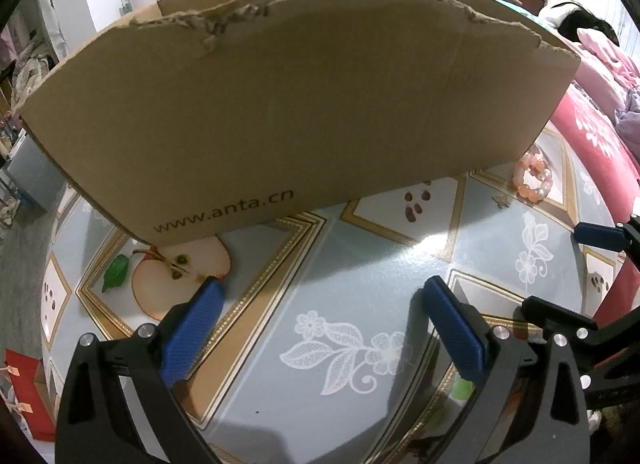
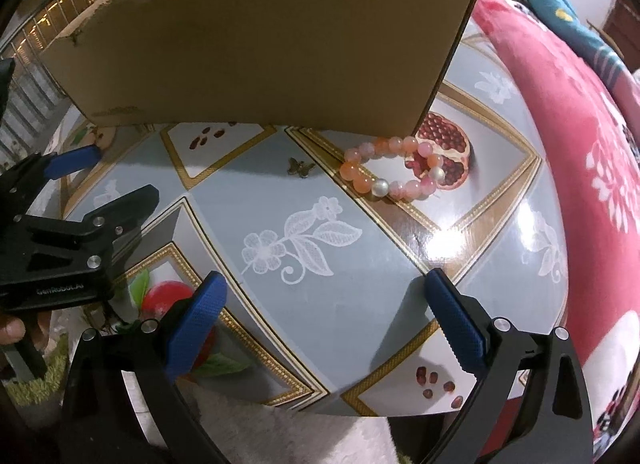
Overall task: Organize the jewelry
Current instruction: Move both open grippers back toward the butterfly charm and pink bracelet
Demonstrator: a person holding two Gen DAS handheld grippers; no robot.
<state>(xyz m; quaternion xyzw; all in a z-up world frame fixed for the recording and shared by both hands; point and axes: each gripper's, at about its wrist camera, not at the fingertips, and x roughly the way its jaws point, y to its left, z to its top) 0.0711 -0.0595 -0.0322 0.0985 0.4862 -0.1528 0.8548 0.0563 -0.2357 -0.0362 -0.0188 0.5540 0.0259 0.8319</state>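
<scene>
A pink and orange bead bracelet [image 2: 390, 169] lies on the patterned table next to the right corner of a brown cardboard box [image 2: 256, 43]; in the left wrist view the bracelet [image 1: 533, 179] sits far right. A small bronze butterfly charm [image 2: 300, 166] rests left of the bracelet, and shows tiny as the charm [image 1: 501, 199] in the left view. My right gripper [image 2: 324, 296] hovers open over the table's near part, nothing between its blue pads. My left gripper [image 1: 322, 302] is open too, empty, in front of the box [image 1: 280, 111].
The box stands across the far half of the table [image 2: 352, 304] and hides its inside. A red floral blanket [image 2: 560, 123] borders the table on the right. A red bag [image 1: 28, 392] stands on the floor at left. A hand [image 2: 16, 330] holds the left gripper's handle.
</scene>
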